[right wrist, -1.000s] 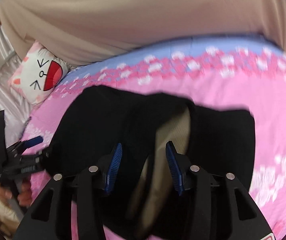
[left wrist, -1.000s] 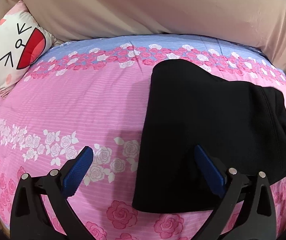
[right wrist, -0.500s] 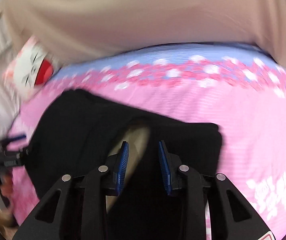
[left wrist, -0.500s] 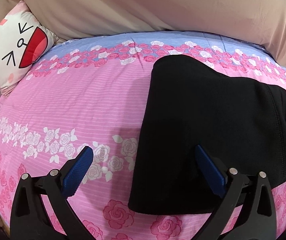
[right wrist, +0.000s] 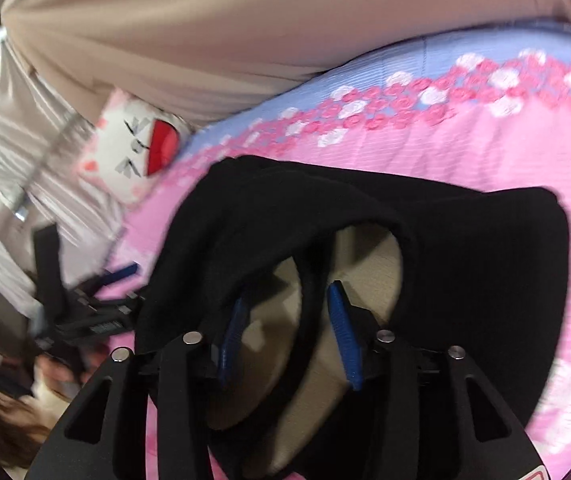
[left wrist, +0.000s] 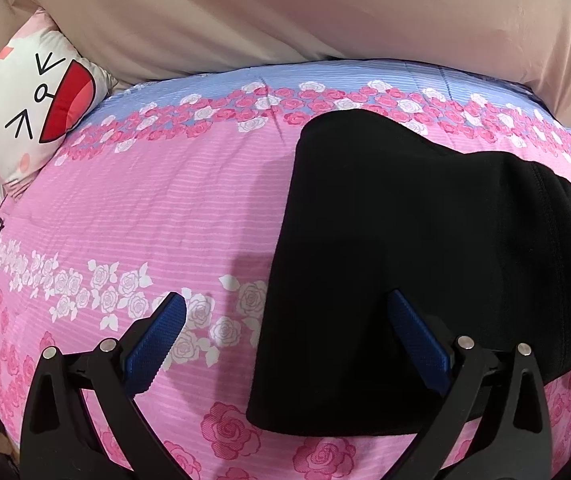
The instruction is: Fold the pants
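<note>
While the left gripper point(left wrist: 285, 340) hovers wide open, holding nothing, the right gripper point(right wrist: 289, 332) — jaws part-open — straddles the black pants' point(left wrist: 405, 260) waistband, seemingly for another fold.

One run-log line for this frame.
pants: folded on bed | left gripper: open, empty | right gripper: open, straddling waistband

No text, label or number is readable anywhere in either view.
</note>
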The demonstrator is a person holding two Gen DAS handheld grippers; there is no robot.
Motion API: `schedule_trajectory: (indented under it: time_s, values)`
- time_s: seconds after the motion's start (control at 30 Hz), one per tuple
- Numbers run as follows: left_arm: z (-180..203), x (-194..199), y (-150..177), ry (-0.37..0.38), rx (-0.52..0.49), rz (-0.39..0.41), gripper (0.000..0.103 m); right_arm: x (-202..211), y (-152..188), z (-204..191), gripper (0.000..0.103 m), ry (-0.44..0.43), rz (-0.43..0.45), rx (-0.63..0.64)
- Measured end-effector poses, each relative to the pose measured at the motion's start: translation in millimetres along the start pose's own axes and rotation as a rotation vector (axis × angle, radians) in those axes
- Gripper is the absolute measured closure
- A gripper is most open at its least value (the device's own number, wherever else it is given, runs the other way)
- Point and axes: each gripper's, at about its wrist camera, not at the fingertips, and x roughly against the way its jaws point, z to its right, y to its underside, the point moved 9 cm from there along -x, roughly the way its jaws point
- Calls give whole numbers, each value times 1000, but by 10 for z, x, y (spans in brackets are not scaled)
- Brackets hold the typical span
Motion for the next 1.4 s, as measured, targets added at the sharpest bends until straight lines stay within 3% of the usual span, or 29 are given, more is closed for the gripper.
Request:
schedule_trajectory:
  time_s: [0.03, 0.07, 0.2, 0.23, 0.27, 0.33, 0.37, 0.4, 0.43, 0.5, 0.53, 0.57, 0.6, 0.7, 0.77, 0.83, 0.87, 0.9, 0.97, 1.0, 1.07, 1.1, 1.13, 1.2, 1.27, 1.33, 1.4]
  values:
    - [9, 3, -13, 2, 0, 0, 5, -50, -12, -17, 87, 1, -19, -1]
    - [21, 14, -28, 8, -1, -1, 5, -40, -48, -74, 94, -19, -18, -7]
    - [71, 245, -173, 72, 9, 43, 5, 589, -296, -285, 95, -47, 131, 8]
    - [84, 295, -196, 79, 12, 59, 5, 709, -308, -223, 95, -13, 154, 13]
    - [110, 317, -208, 89, 13, 69, 5, 760, -289, -9, 94, 82, 158, 15]
    - [248, 202, -174, 106, -12, 52, 5, 572, -116, 504, 80, 191, 64, -59]
    - [335, 79, -134, 110, -28, 28, 5, 525, -21, 678, 89, 137, 62, -147]
    - [400, -44, -89, 100, -40, -1, 5, 627, -6, 688, 88, 77, 110, -205]
    - [422, -114, -61, 83, -39, -16, 5, 740, 15, 664, 85, 78, 129, -217]
    - [412, -64, -81, 85, -23, 8, 5, 1055, 55, 555, 73, 154, 205, -150]
    - [412, -38, -95, 87, -30, 14, 5, 1151, 92, 502, 68, 150, 227, -143]
    - [411, -18, -106, 88, -37, 20, 5, 1237, 133, 447, 51, 108, 251, -164]
    - [411, -17, -111, 90, -41, 21, 5, 1284, 155, 426, 46, 82, 266, -178]
    - [421, -34, -99, 98, -32, 10, 5, 1112, 202, 237, 43, 15, 224, -174]
    - [432, -20, -90, 96, -36, 13, 5, 899, 252, 226, 39, 75, 186, -154]
    - [448, -8, -72, 87, -54, 18, 5, 717, 330, 247, 70, 222, 132, -110]
    - [447, 6, -71, 78, -64, 21, 5, 757, 337, 182, 77, 238, 143, -91]
    - [438, 28, -80, 75, -69, 23, 5, 852, 320, 65, 90, 224, 177, -68]
    - [405, 123, -105, 88, -67, 45, 5, 1149, 303, -136, 96, 198, 254, -51]
    - [378, 155, -113, 87, -68, 56, 5, 1240, 322, -138, 96, 210, 275, -47]
    - [358, 100, -93, 87, -71, 52, 5, 1099, 482, 182, 93, 329, 203, -52]
    - [364, 0, -53, 87, -69, 24, 5, 975, 593, 390, 82, 384, 157, -89]
    - [369, -75, -17, 98, -58, 1, 5, 945, 646, 484, 83, 347, 169, -144]
    - [334, -49, -11, 127, -16, -6, 5, 1121, 573, 353, 78, 317, 250, -182]
    - [288, 64, -37, 122, -18, 16, 5, 1369, 363, 29, 76, 368, 360, -82]
    - [254, 129, -78, 93, -30, 51, 5, 1328, 134, -305, 76, 324, 360, -2]
    - [263, 65, -73, 55, -57, 47, 5, 1024, -64, -539, 76, 257, 300, 50]
